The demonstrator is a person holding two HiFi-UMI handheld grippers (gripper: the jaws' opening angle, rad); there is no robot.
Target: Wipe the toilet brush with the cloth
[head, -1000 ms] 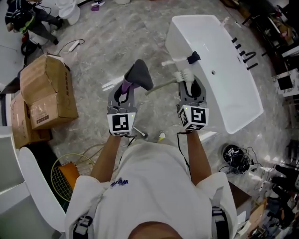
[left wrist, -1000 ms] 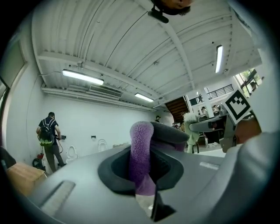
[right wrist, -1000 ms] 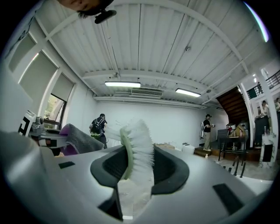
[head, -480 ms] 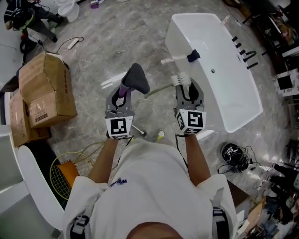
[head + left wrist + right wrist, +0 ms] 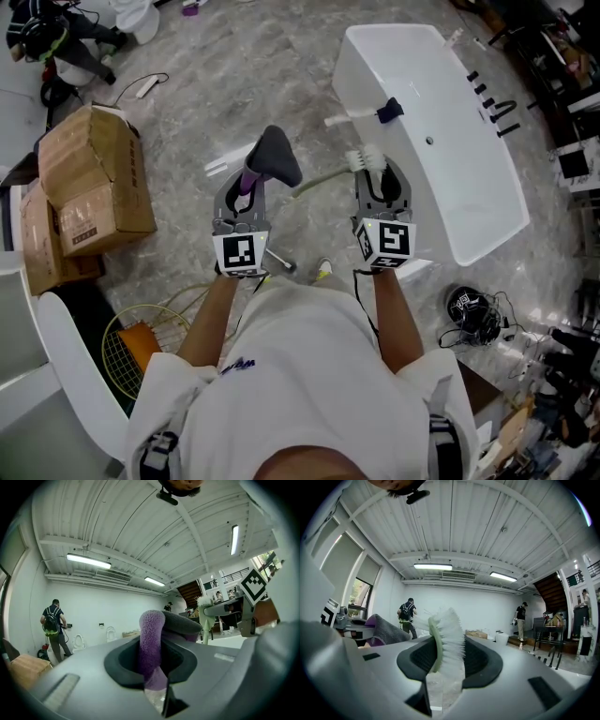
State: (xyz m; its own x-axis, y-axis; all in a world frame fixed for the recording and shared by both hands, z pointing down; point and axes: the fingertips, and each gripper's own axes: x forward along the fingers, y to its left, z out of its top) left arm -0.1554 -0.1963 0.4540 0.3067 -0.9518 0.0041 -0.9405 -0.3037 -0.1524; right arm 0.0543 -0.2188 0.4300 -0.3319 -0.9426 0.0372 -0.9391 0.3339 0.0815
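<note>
In the head view my left gripper (image 5: pixel 249 184) is shut on a purple and grey cloth (image 5: pixel 272 155) that stands up out of its jaws. My right gripper (image 5: pixel 381 174) is shut on the toilet brush (image 5: pixel 365 157), whose white bristles poke out beyond the fingers. Its pale green handle runs left toward the cloth. The two grippers are level, side by side and a little apart. In the left gripper view the cloth (image 5: pixel 152 637) fills the jaw gap and the brush (image 5: pixel 205 616) shows at the right. In the right gripper view the brush (image 5: pixel 446 637) sits between the jaws, with the cloth (image 5: pixel 383 628) at the left.
A white bathtub (image 5: pixel 459 178) lies to the right, with another brush (image 5: pixel 370 115) on its rim. Cardboard boxes (image 5: pixel 94 183), a racket (image 5: pixel 131 352) and a white chair (image 5: pixel 70 375) are on the left. Cables and a dark helmet (image 5: pixel 472 316) lie at the lower right. People stand far off.
</note>
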